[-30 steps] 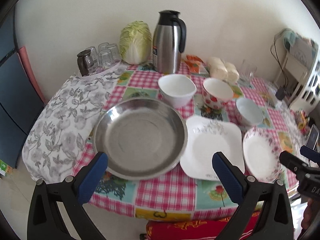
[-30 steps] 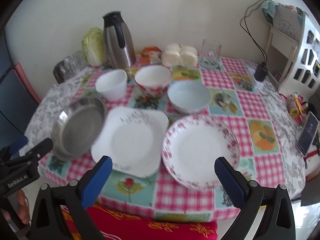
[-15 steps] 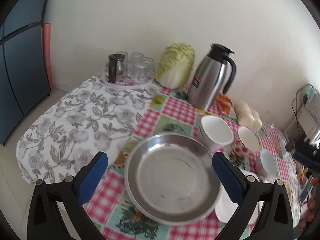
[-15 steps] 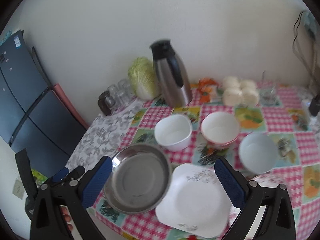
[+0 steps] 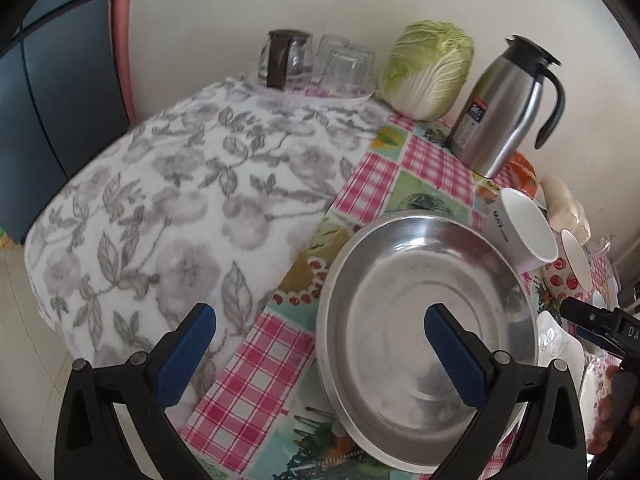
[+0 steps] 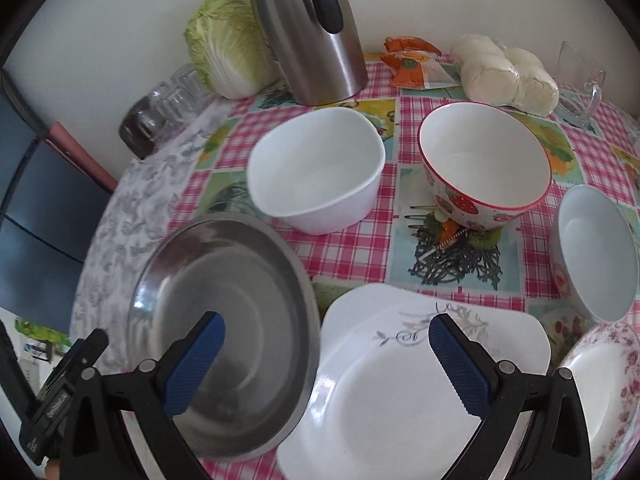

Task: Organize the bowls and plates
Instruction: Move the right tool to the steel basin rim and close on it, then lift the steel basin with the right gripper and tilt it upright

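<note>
A wide steel plate point(image 5: 424, 332) point(image 6: 224, 328) lies near the table's front left. My left gripper point(image 5: 320, 356) is open above its left rim, holding nothing. To the plate's right sits a white square plate point(image 6: 404, 380), and my right gripper point(image 6: 326, 364) hovers open over the gap between the two. Behind them stand a white square bowl point(image 6: 320, 172) point(image 5: 524, 228), a strawberry-patterned bowl point(image 6: 484, 168) point(image 5: 570, 272) and a pale blue bowl point(image 6: 596, 252). A pink floral plate point(image 6: 604, 396) lies at the far right.
A steel thermos jug point(image 5: 504, 108) point(image 6: 308, 28), a cabbage point(image 5: 428, 68) point(image 6: 228, 56) and upturned glasses point(image 5: 320, 64) line the wall. Wrapped buns point(image 6: 504, 72), orange packets point(image 6: 412, 64) and a glass mug point(image 6: 580, 80) sit at the back right. A grey floral cloth point(image 5: 180, 208) covers the table's left.
Both grippers have dropped closer to the table. The left view swung left over the steel plate's left rim; the right gripper moved in over the steel and square plates. Nothing was picked up.
</note>
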{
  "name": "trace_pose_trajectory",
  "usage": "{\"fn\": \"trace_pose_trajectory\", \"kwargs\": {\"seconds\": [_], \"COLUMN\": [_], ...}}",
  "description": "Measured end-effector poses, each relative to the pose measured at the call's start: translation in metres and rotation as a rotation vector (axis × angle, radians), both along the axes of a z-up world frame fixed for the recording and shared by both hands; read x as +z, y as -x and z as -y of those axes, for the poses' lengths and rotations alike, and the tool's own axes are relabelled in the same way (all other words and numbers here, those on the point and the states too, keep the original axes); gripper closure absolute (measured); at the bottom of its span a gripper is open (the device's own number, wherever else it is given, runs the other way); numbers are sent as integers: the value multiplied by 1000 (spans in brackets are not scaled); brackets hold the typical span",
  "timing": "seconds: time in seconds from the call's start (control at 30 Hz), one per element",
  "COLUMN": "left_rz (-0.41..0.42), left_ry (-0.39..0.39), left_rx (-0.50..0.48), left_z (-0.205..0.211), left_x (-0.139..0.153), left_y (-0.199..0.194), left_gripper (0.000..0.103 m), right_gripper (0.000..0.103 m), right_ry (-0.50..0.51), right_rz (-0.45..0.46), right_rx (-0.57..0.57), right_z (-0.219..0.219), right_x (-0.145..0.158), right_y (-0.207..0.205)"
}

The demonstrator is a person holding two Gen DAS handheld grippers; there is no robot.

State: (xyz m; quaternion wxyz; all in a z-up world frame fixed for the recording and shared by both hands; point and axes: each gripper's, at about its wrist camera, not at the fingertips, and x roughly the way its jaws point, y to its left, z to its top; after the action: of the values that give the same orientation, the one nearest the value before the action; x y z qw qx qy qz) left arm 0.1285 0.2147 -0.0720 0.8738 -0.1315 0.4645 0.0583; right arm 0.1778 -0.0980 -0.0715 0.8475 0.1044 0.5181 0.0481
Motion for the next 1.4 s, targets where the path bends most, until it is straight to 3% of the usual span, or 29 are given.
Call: {"fn": "trace_pose_trajectory", "kwargs": {"seconds": [0.2, 0.37, 0.5, 0.6, 0.87, 1.2, 1.4], "left_rz": [-30, -57, -82, -96, -122, -131, -144], "left_ry": [14, 27, 21, 16, 42, 27, 43], "left_rx": [28, -10, -30, -36, -42, -11, 18], "left_z": [-9, -3, 0, 1, 1, -10, -28], "left_x": [-18, -30, -37, -42, -47, -48, -51], "left_y": [-6, -12, -16, -18, -21, -24, -23], "left_gripper": [0, 2, 18, 28, 54, 71, 72], "right_gripper": [3, 29, 41, 44, 69, 74, 75], "right_ry": [53, -6, -26, -74, -18, -115, -130], "right_rz": [70, 36, 0, -15, -6, -38, -50], "right_rx": [123, 194, 206, 224, 235, 292, 337], "right_z": [-20, -30, -32, -33, -36, -44, -59], "right_x": [-2, -16, -31, -38, -45, -50, -56], "right_y": [-15, -27, -31, -32, -32, -26, -20]}}
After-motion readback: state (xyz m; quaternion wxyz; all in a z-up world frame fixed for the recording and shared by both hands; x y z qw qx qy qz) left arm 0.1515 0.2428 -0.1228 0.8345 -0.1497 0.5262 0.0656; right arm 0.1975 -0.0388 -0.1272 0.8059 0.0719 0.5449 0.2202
